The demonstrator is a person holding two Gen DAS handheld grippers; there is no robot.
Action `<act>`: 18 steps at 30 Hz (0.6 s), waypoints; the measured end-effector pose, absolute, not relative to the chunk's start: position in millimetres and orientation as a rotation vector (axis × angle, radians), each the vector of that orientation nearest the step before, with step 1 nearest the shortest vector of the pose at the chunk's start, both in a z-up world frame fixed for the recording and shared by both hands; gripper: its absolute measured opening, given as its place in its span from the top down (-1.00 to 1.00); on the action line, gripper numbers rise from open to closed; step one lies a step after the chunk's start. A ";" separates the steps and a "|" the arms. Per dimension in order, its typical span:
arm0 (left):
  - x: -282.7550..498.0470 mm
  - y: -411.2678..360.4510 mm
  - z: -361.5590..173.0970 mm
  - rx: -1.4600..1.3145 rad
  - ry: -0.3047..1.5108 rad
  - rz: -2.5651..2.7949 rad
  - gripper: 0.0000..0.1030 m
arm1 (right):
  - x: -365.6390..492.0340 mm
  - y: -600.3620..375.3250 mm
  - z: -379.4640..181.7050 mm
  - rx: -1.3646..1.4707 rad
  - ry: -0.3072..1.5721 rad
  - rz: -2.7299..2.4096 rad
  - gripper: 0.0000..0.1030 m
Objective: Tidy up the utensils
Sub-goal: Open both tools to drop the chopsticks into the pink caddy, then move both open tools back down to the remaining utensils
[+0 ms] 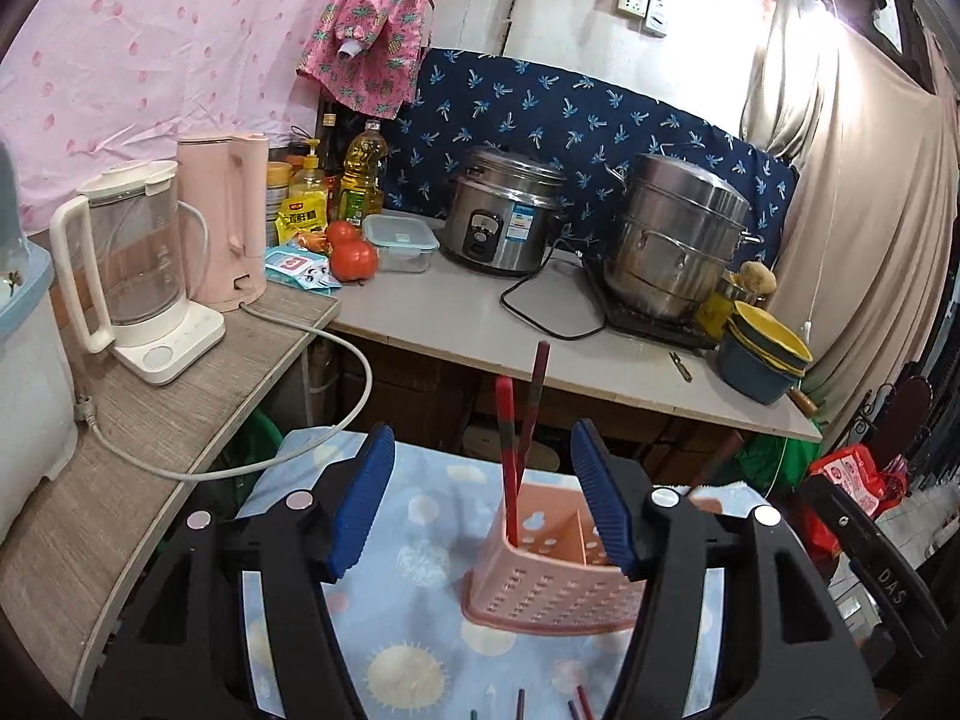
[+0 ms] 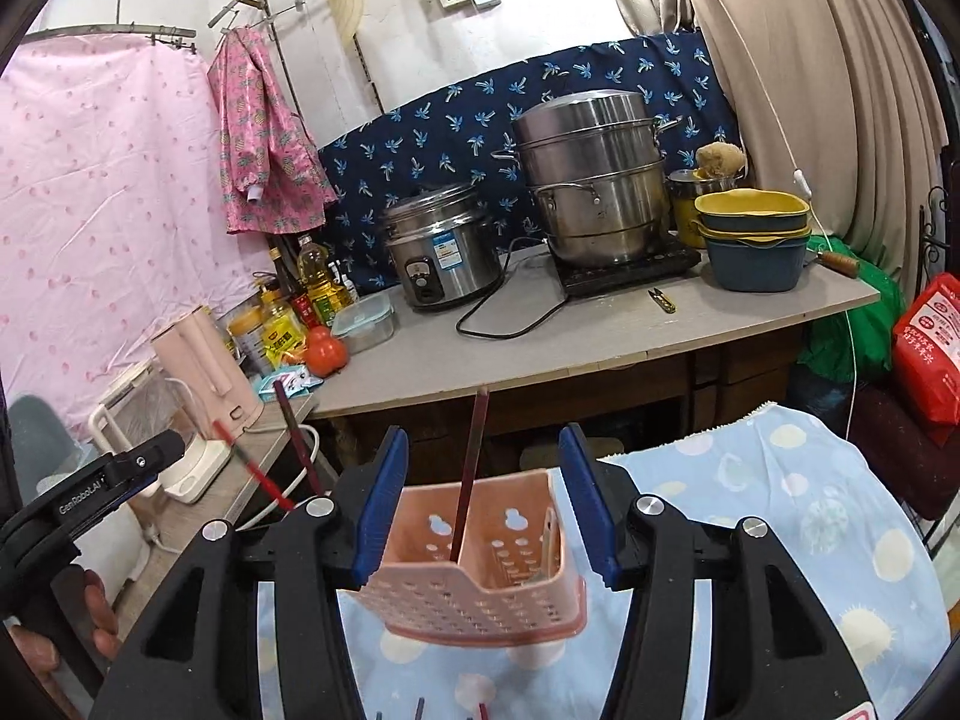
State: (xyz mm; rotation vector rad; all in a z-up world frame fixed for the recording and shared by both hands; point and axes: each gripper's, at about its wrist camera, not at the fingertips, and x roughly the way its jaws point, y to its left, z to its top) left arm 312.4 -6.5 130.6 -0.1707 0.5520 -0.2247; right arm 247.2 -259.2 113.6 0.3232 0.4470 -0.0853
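Left wrist: left tongs [image 1: 483,501] apart w/ "DAS" lettering; right tongs [image 2: 483,501] apart, "GenRoboAI" readable.

A holder [image 1: 558,564] stands on a cloth-covered table [image 1: 414,546], with two chopsticks [image 1: 519,420] upright in its left compartment; more chopsticks [image 1: 581,705] lie on the cloth nearer the camera. Behind the table runs a counter [image 1: 480,324] bearing, left to right, tomatoes [image 1: 353,258], a lidded box [image 1: 399,242], a rice cooker [image 1: 501,210], a stacked steamer pot [image 1: 675,234] and nested bowls [image 1: 762,354]. To the left, a lower shelf [image 1: 120,420] carries a blender [image 1: 129,276] with a kettle [image 1: 222,210] just behind it.
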 end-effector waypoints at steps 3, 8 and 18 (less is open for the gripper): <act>295.9 -5.4 127.5 -0.154 0.560 -0.229 -0.13 | 230.2 -256.1 111.4 0.314 0.463 -0.075 0.00; 260.5 -2.4 115.5 -0.132 0.592 -0.239 -0.13 | 191.0 -251.6 95.1 0.312 0.518 -0.054 0.00; 186.1 2.4 59.4 -0.095 0.731 -0.249 -0.13 | 105.0 -244.5 37.4 0.302 0.695 -0.057 0.03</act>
